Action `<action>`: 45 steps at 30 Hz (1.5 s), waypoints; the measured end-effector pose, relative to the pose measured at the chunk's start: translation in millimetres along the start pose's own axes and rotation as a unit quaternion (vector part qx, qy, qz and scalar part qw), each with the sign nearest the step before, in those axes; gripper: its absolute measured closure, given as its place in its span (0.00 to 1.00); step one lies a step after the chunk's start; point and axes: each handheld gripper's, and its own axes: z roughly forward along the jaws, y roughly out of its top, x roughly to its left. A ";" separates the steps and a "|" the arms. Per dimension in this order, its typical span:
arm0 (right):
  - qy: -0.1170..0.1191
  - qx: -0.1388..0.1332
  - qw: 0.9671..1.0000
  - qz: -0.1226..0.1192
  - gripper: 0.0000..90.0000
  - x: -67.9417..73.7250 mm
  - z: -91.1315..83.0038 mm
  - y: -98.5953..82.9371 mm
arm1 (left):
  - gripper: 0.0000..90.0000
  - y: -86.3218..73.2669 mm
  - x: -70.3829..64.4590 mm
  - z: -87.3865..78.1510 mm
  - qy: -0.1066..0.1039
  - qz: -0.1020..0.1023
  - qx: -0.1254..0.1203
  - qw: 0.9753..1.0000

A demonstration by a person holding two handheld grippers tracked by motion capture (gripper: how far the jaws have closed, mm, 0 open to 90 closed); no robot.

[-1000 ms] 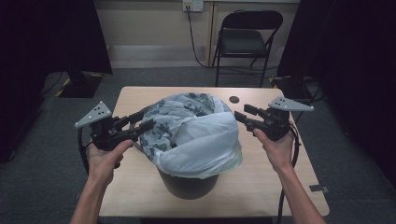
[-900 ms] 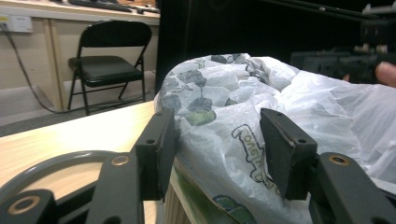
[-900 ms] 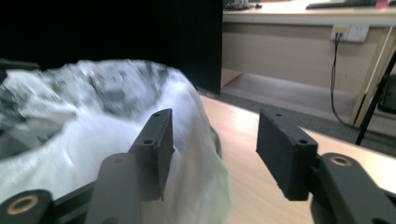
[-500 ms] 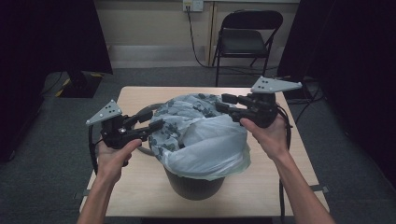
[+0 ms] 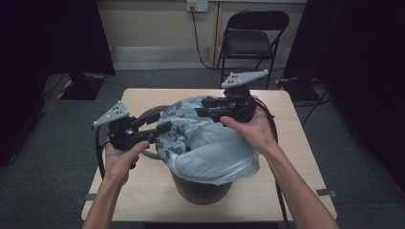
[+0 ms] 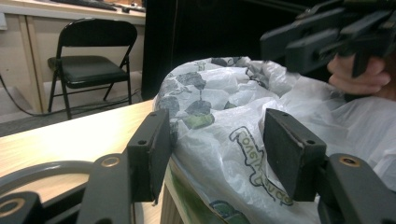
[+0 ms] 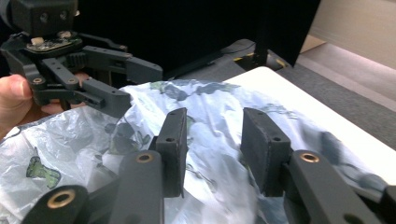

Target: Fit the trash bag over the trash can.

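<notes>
1. I'm reading this as fitting the plastic bag (image 5: pixel 210 143) over the black bin (image 5: pixel 198 188) that stands on the tabletop (image 5: pixel 296 143). The bag is draped over the bin's mouth and bulges up above it.
2. My left hand-held gripper (image 5: pixel 162 126) sits at the left flank of the bin. In the left gripper view its jaws stand well apart, with the printed bag film (image 6: pixel 224 140) between them but not pinched.
3. My right hand-held gripper (image 5: pixel 205 107) hovers over the far top of the bin. In the right gripper view its jaws are partly open, straddling the film (image 7: pixel 210 140) and holding nothing that I can see.
4. A grey ring (image 5: pixel 153 112) lies on the tabletop just left of the bin, behind the left hand-held gripper.
5. Next, I judge, each side needs to close on a fold and draw it down over the bin's rim. The film is thin and slippery, so the bite has to be firm.
6. Against the picture of a second ago, the right hand-held gripper has swung in from the right of the bin to its top. The left has crept closer too.
</notes>
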 end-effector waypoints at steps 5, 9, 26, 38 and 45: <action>0.012 0.068 0.997 0.017 0.66 -3.4 20.1 -0.2 | 0.47 1.3 -0.8 0.8 0.004 0.001 0.004 1.000; -0.006 0.077 0.997 0.004 0.66 -0.3 29.1 5.1 | 0.45 3.0 -1.6 4.4 0.002 -0.001 0.004 1.000; -0.046 0.162 0.986 0.009 0.45 -13.3 75.8 -15.2 | 0.48 -0.5 -1.2 1.4 -0.013 -0.003 0.014 1.000; -0.035 0.212 0.976 -0.034 0.46 -12.4 87.7 -26.5 | 0.49 -1.5 -1.2 0.5 -0.002 0.003 0.013 1.000; 0.011 0.096 0.995 -0.024 0.46 -1.9 61.5 -3.3 | 0.49 -0.7 -0.6 2.2 -0.005 0.000 0.017 1.000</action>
